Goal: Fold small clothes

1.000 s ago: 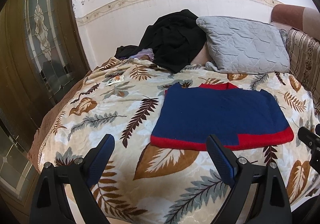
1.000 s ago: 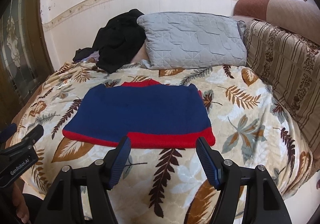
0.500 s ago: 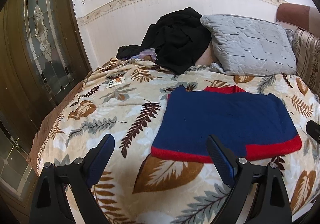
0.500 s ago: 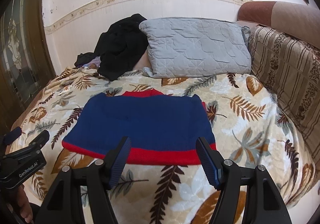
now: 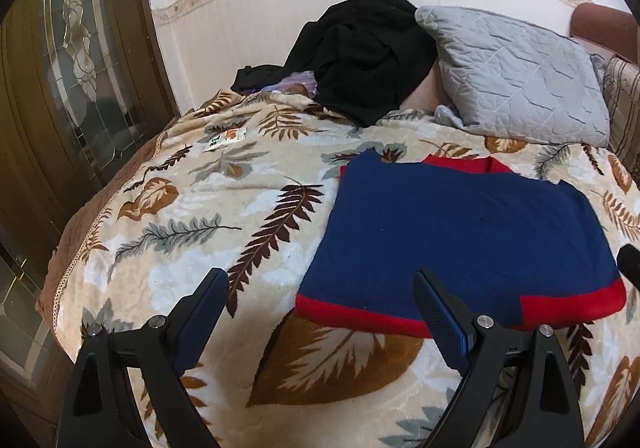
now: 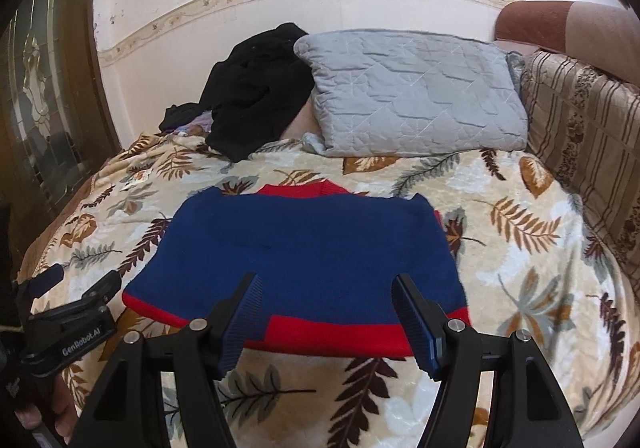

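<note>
A small navy sweater with a red hem and red collar [image 5: 460, 240] lies flat on the leaf-patterned blanket [image 5: 224, 216]; it also shows in the right wrist view [image 6: 308, 248]. Its sleeves look folded in. My left gripper [image 5: 320, 296] is open and empty, over the sweater's near left hem corner. My right gripper [image 6: 326, 304] is open and empty, over the middle of the red hem. The left gripper's body shows in the right wrist view [image 6: 76, 312] at the left.
A grey quilted pillow [image 6: 416, 92] and a heap of black clothes [image 6: 256, 92] lie at the head of the bed. A striped sofa back [image 6: 588, 136] stands on the right. A glass-panelled door [image 5: 72, 80] is on the left. A small packet [image 5: 224, 138] lies on the blanket.
Both grippers have moved forward and down toward the sweater's near hem, which now looks larger. Both stay open. The sweater has not moved.
</note>
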Motion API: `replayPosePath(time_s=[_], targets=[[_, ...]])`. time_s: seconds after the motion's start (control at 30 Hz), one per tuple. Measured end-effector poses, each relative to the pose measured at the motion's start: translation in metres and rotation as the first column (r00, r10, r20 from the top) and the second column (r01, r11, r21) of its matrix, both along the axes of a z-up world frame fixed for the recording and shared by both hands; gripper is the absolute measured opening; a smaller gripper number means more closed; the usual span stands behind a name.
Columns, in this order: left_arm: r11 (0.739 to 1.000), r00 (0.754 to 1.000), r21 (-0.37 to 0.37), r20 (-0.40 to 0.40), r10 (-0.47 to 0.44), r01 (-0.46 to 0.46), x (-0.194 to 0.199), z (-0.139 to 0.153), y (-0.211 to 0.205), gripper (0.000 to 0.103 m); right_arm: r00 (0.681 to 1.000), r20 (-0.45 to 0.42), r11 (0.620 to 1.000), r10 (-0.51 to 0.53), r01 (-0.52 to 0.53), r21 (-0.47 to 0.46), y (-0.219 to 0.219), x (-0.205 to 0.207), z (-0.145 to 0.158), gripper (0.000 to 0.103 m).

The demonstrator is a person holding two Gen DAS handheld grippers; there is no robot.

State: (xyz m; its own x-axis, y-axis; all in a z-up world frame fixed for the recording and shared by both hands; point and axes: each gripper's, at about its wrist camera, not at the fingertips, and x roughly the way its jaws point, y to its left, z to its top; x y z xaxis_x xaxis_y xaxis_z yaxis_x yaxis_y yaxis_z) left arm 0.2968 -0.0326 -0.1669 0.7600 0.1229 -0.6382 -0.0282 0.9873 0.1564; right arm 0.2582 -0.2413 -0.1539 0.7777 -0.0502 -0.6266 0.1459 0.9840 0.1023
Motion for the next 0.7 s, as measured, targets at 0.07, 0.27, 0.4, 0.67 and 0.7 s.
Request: replayPosePath(time_s=[0.07, 0.27, 0.4, 0.67, 0.7], targets=[[1.000, 1.000, 0.010, -0.003, 0.004, -0.004, 0.004, -0.004, -0.001, 0.093, 1.000, -0.010, 1.000, 0.004, -0.004, 0.005, 0.000, 0.005, -0.009, 0.072], [1.000, 1.000, 0.021, -0.014, 0.013, -0.012, 0.010, -0.011, -0.003, 0.093, 0.999, -0.044, 0.999, -0.006, 0.008, 0.038, -0.011, 0.016, -0.027, 0.072], [1.000, 1.000, 0.023, -0.011, 0.005, -0.005, 0.010, -0.011, -0.007, 0.093, 0.999, -0.047, 0.999, -0.022, 0.024, 0.038, -0.018, 0.016, -0.029, 0.072], [0.999, 1.000, 0.029, -0.005, -0.018, 0.019, 0.010, -0.011, -0.018, 0.093, 0.998, -0.047, 0.999, -0.046, 0.046, 0.011, -0.025, 0.014, -0.028, 0.072], [0.999, 1.000, 0.028, -0.004, -0.022, 0.022, 0.010, -0.011, -0.019, 0.093, 0.998, -0.048, 0.999, -0.046, 0.046, 0.004, -0.025, 0.014, -0.029, 0.072]])
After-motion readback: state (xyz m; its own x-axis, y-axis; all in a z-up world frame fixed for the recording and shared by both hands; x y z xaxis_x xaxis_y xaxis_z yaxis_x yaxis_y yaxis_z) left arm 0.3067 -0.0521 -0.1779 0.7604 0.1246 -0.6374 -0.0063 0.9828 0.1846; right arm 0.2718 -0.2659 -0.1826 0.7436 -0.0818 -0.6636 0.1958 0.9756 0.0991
